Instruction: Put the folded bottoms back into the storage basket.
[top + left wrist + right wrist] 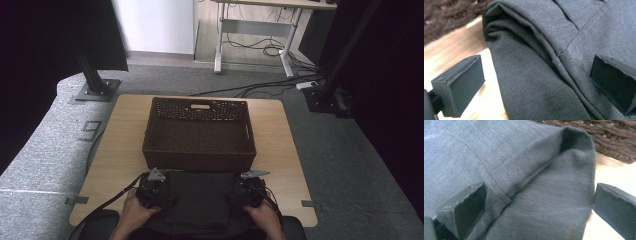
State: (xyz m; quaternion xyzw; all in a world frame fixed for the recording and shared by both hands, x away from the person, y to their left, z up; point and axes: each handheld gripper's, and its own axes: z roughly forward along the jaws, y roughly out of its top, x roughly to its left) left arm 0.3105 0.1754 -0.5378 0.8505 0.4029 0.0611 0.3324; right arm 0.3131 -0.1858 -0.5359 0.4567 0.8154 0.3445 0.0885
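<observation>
The folded grey garment (200, 197) lay flat on the near part of the wooden table (120, 150), its far edge just in front of the brown woven basket (199, 135) that stood in the middle of the tabletop. From the high view, the left gripper (159, 192) sat at the garment's left edge and the right gripper (245, 192) at its right edge, each held by a hand (135, 212) coming in from the bottom, with a cable trailing off the left one toward the table's near corner. In the left gripper view the jaws stood spread wide: one black pad hung over bare wood beside the cloth, the other rested above the fabric's top face, and the thick folded edge (529, 75) ran between them without either pad pressing on it. The right gripper view showed the same on the other side, jaws wide apart with the layered fold (544, 202) between them, one pad over the cloth, the other at the cloth's outer edge over the pale table, and the basket's weave (614, 137) close behind the garment's corner
</observation>
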